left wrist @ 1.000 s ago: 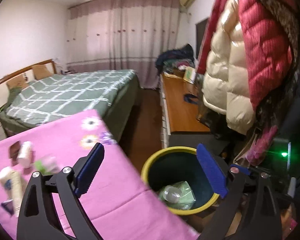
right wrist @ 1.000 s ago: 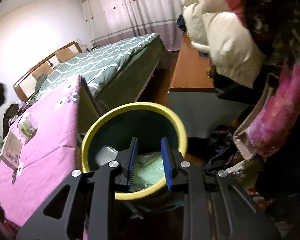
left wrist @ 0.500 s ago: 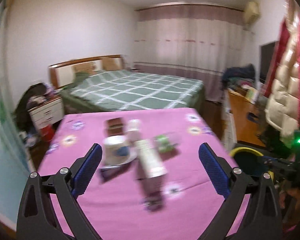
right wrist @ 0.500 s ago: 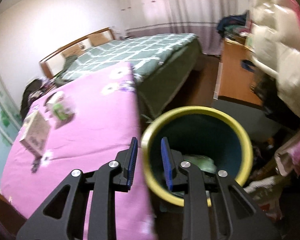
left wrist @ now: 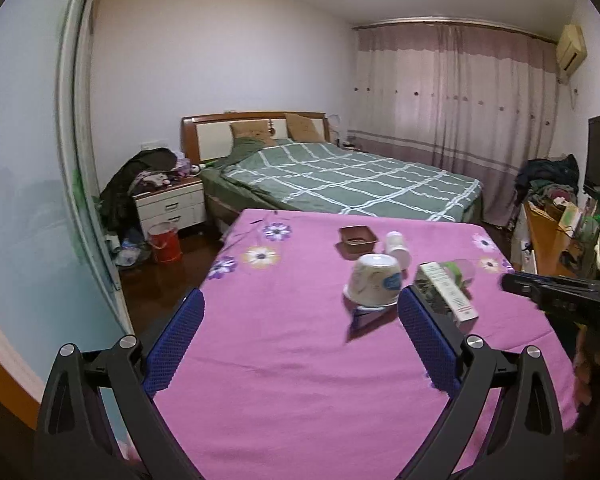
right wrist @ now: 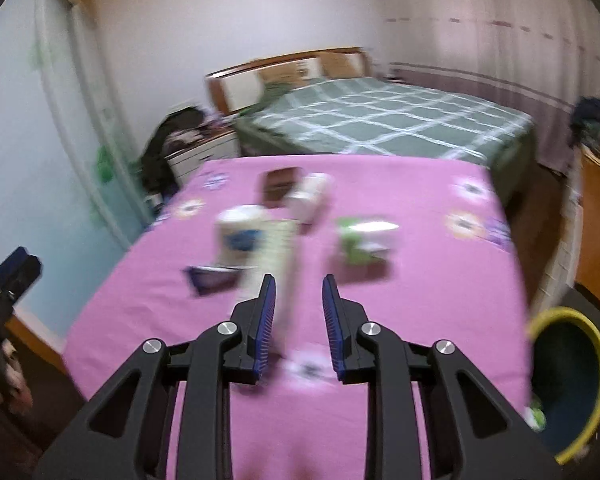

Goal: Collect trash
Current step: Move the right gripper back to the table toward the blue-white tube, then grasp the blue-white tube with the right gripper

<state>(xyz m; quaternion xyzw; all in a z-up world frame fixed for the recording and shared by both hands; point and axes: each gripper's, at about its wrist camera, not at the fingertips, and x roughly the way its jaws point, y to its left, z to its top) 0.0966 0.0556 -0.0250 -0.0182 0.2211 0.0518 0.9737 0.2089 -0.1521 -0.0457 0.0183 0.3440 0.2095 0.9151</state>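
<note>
A: We see trash on the soft pink flowered cloth (left wrist: 300, 360): a tipped round paper cup (left wrist: 374, 285), a long flat carton (left wrist: 446, 294), a square brown tray (left wrist: 357, 238).
B: Our left gripper (left wrist: 300, 336) gapes wide, empty. Our right gripper (right wrist: 299, 320) stands narrow, gripping nothing. The yellow-rimmed round bin (right wrist: 572, 380) sits beside the cloth's right edge.

Pink-clothed table (left wrist: 300, 360), cup (left wrist: 374, 280), box (left wrist: 448, 292), brown tray (left wrist: 358, 238)

Both wrist views face the pink table (left wrist: 300, 360) and bed (right wrist: 400, 120) beyond.
</note>
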